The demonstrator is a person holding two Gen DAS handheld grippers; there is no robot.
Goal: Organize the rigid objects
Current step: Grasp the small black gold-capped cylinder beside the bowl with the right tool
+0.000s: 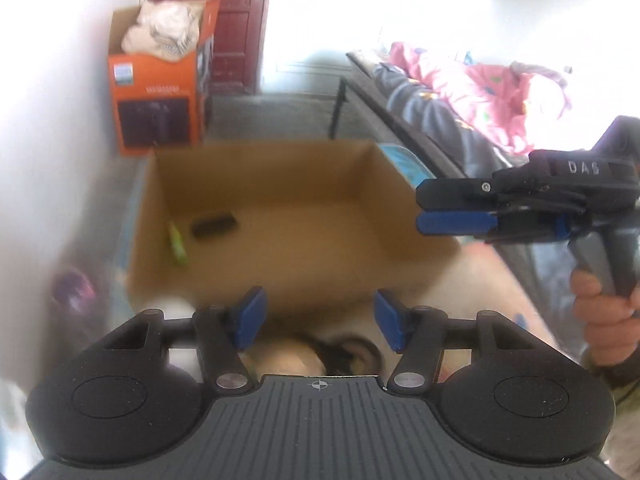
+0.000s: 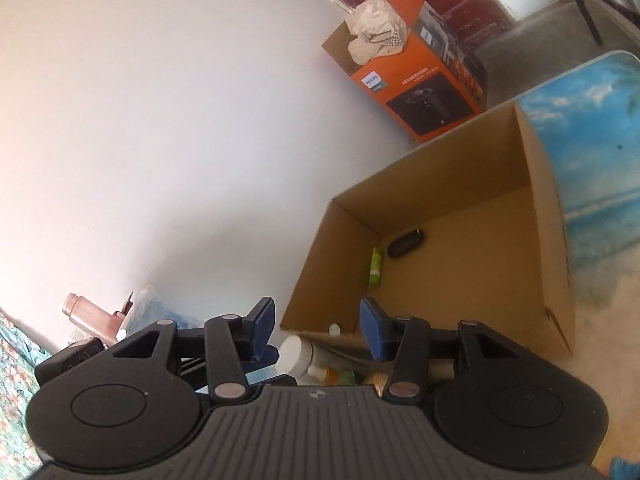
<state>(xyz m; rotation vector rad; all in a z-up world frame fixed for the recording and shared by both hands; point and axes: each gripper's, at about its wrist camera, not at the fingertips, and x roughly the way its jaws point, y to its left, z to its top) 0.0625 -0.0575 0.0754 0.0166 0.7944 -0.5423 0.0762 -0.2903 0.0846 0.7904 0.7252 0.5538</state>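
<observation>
Both left gripper and right gripper open, fingers holding nothing. Inside open brown cardboard box, by its far-left corner: green tube beside black oval case.

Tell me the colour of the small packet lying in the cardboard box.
Light green packet, clearest in the right wrist view.

Cardboard box sits on the table. In it, tube against left wall, case just right of it. Printed carton behind, against room wall.
</observation>
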